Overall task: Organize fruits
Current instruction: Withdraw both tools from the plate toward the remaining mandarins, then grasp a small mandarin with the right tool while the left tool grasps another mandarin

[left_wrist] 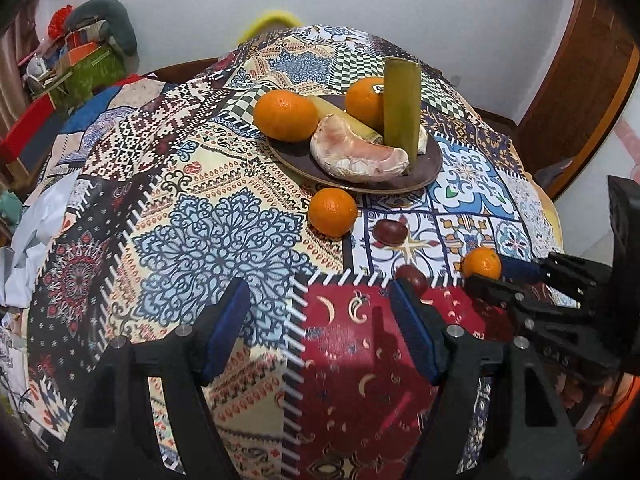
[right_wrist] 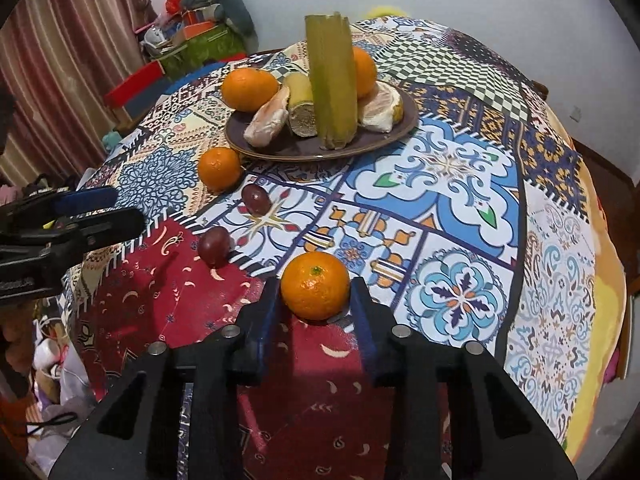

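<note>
A: Why is the fruit split between the brown plate [right_wrist: 372, 142] and the patchwork tablecloth [right_wrist: 460, 168]?

B: My guess is the plate is the collecting spot; it already carries two oranges, the pomelo segments [left_wrist: 356, 154] and two sugarcane pieces, one standing upright [right_wrist: 332, 80]; the loose pieces on the cloth look like what is left to gather.

A: Which are loose?

B: One mandarin just in front of the plate [right_wrist: 219, 169]; two dark red grapes, the farther one [right_wrist: 256, 199] and the nearer one [right_wrist: 214, 245]; and the near mandarin [right_wrist: 315, 286] at the seam of the red patch.

A: And the right gripper [right_wrist: 316, 308]?

B: It points steeply down at that near mandarin; the fruit sits between its blue pads with the left pad [right_wrist: 269, 304] against its side and the right pad hard by the other side; I read it as pinching the mandarin, which seems to rest on the cloth; no earlier view tells me more.

A: The left gripper [left_wrist: 320, 332]?

B: Its jaws stand spread and empty over the red patch; the nearer grape [left_wrist: 412, 278] peeks out just beyond its right finger, not between the pads; the plate lies well ahead.

A: So the mandarin is gripped low?

B: Near its widest part, I think; that suits a round, slippery skin.
</note>
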Tool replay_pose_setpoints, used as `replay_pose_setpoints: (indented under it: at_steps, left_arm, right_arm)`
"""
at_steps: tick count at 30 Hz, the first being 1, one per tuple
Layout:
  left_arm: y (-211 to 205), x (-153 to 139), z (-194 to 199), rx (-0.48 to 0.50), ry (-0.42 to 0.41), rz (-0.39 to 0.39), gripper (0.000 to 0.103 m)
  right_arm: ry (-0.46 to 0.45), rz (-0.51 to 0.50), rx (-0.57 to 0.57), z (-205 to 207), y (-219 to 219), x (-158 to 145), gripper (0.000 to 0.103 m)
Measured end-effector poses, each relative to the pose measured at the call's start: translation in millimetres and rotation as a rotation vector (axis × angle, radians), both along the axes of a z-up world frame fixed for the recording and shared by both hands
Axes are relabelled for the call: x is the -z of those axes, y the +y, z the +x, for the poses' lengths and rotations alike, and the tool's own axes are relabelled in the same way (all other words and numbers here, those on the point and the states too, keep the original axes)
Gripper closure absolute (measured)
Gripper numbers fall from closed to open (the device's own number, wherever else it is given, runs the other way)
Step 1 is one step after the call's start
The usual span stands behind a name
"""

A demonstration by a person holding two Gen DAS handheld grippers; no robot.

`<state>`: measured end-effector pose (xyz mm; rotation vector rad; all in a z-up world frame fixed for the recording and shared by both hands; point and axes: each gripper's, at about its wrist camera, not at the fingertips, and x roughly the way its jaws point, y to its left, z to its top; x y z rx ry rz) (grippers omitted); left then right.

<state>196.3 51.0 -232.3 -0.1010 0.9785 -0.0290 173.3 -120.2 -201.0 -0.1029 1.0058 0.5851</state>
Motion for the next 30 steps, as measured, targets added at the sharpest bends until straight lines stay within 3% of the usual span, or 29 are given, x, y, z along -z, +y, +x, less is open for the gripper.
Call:
replay_pose_setpoints:
  at_steps: [13, 22, 24, 25, 30]
  left_arm:
    - [3, 12, 47, 0.002, 0.01, 0.003, 0.042]
    - [-4, 27, 65, 0.022, 0.041, -0.004, 0.042]
    - [-5, 29, 69, 0.018, 0.046, 0.002, 0.045]
    - [-4, 30, 71, 0.013, 0.053, -0.004, 0.052]
    - [0, 31, 73, 0.008, 0.065, -0.067, 0.066]
  right_arm:
    - [-0.029, 0.034, 0.021, 16, -14, -11, 0.072]
    - [-0.033, 0.05, 0.057, 31, -27, -14, 0.072]
    - [-0.035, 0.056, 0.061, 33, -29, -14, 0.072]
    - [-0.035, 0.057, 0.062, 33, -29, -14, 0.072]
    - [-0.039, 0.069, 0.07, 36, -32, -16, 0.072]
